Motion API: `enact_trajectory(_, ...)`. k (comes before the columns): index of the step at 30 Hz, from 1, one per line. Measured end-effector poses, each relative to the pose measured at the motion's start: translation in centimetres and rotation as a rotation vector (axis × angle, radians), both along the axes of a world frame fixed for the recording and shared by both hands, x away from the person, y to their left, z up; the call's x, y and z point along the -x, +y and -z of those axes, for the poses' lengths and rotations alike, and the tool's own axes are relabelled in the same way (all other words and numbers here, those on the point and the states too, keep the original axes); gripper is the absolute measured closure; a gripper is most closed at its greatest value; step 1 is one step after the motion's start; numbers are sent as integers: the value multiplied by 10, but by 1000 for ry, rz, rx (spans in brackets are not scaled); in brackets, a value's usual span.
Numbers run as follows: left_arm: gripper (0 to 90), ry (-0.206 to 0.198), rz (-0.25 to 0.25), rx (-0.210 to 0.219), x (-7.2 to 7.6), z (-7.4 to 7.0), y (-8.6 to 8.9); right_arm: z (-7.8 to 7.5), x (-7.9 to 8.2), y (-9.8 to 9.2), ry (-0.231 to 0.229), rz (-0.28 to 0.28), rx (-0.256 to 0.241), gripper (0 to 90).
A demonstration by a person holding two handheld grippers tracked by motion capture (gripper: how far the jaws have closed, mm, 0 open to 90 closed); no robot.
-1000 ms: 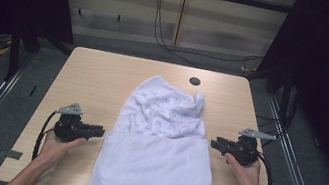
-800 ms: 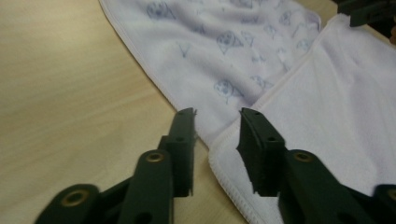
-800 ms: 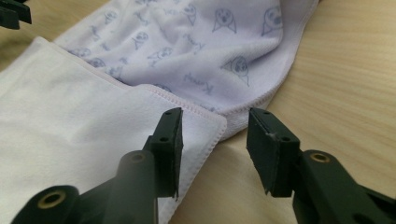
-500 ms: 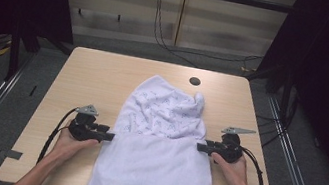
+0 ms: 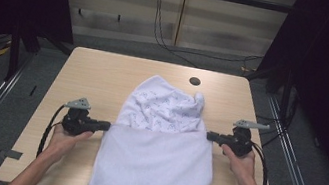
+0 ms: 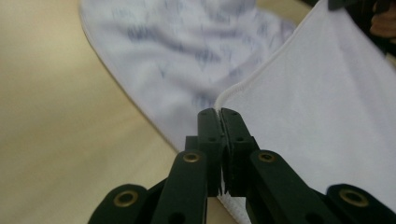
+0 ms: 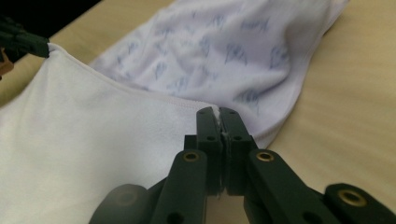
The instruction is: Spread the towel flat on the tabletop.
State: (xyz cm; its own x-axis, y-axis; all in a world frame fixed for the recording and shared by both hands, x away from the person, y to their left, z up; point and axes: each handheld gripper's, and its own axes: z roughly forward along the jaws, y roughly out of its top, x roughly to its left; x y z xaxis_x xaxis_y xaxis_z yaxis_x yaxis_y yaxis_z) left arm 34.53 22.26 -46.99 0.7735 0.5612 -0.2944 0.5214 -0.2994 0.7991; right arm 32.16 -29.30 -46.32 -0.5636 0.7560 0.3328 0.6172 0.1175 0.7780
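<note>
Both grippers — left (image 5: 105,125), right (image 5: 211,136) — are clamping the cloth's (image 5: 154,172) folded edge on the bench (image 5: 99,74), likely carrying it forward next — together.

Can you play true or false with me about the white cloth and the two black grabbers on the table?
1. Both grabbers pinch the cloth. True: the left gripper and right gripper are shut on its edge.
2. The cloth is all plain white. False: the far part has small bluish marks.
3. The cloth hangs off the table. False: it lies on the tabletop.
4. A dark round spot sits beyond the cloth. True.
</note>
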Motion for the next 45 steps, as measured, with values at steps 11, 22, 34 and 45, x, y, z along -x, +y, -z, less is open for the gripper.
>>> enact_trajectory(11,886,-238,-61,184,-16,-121,-2,-123,-21,-15,-223,54,-52,883)
enact_trajectory(22,886,-365,39,248,45,-173,9,-192,46,-22,-429,-33,-115,884)
enact_trajectory(34,885,-110,130,159,140,-41,27,-59,161,-14,-171,-134,-86,884)
enact_trajectory(45,780,-60,193,256,176,-44,34,-66,223,-24,-195,-70,-74,702)
